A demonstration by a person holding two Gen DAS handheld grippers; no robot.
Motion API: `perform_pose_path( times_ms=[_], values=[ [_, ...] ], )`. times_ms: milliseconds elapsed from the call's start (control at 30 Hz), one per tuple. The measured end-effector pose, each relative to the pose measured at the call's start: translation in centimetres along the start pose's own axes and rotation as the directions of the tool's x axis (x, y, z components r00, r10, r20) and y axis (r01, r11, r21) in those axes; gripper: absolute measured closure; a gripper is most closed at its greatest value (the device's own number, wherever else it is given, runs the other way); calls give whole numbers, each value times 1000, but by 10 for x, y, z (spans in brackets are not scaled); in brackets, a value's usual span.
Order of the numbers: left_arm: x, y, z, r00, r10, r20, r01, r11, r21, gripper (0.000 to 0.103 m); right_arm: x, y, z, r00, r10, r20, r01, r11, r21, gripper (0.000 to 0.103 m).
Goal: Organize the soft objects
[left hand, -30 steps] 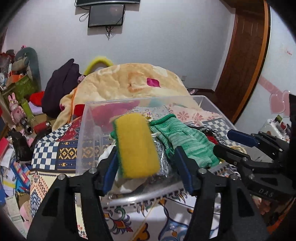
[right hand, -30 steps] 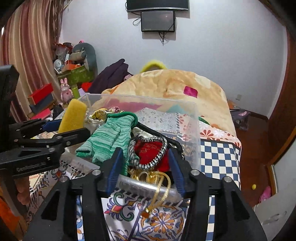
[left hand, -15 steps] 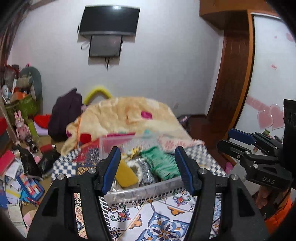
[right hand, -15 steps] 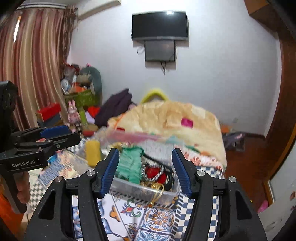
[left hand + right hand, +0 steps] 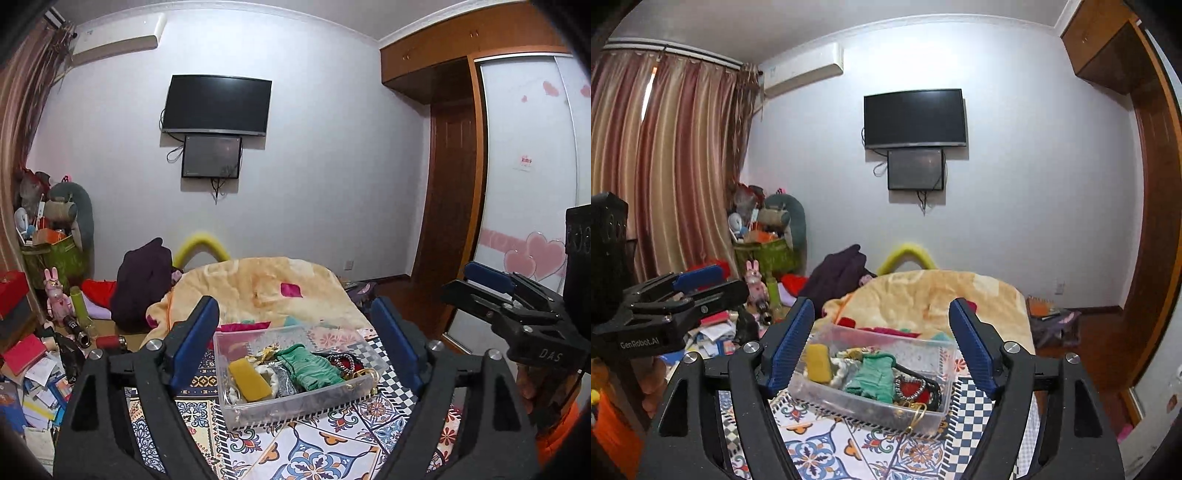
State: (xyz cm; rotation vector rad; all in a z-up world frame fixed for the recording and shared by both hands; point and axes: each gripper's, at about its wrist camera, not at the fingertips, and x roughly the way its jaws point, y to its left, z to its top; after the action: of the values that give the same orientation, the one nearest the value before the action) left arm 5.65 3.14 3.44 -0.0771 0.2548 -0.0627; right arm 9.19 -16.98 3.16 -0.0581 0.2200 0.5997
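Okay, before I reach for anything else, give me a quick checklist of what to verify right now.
1. Left claw open and empty: ok.
2. Right claw open and empty: ok.
3. Sponge inside the clear bin: ok.
4. Green knit piece inside the bin: ok.
5. Gold chain fully inside: not ok, it hangs over the near rim.
6. More soft things left outside the bin on the bed: cannot tell.
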Motion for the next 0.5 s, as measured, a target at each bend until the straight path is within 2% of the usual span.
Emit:
perform_pose_path(
  times_ms=[100, 200, 500],
  values=[
    [-4, -3, -1, 1000, 5, 13, -5, 1000, 9, 7, 1, 0, -3, 1000, -6, 15, 6, 1000, 4, 13],
    [-7, -5, -2, 1000, -7, 19, 6, 1000, 11, 3, 4, -1, -8, 1000, -9, 10, 8, 1000, 20, 7],
    [-7, -5, -7, 1000, 1, 9, -1, 1000, 14, 1, 0, -4, -16, 1000, -17, 4, 17, 999, 48, 0]
  ],
)
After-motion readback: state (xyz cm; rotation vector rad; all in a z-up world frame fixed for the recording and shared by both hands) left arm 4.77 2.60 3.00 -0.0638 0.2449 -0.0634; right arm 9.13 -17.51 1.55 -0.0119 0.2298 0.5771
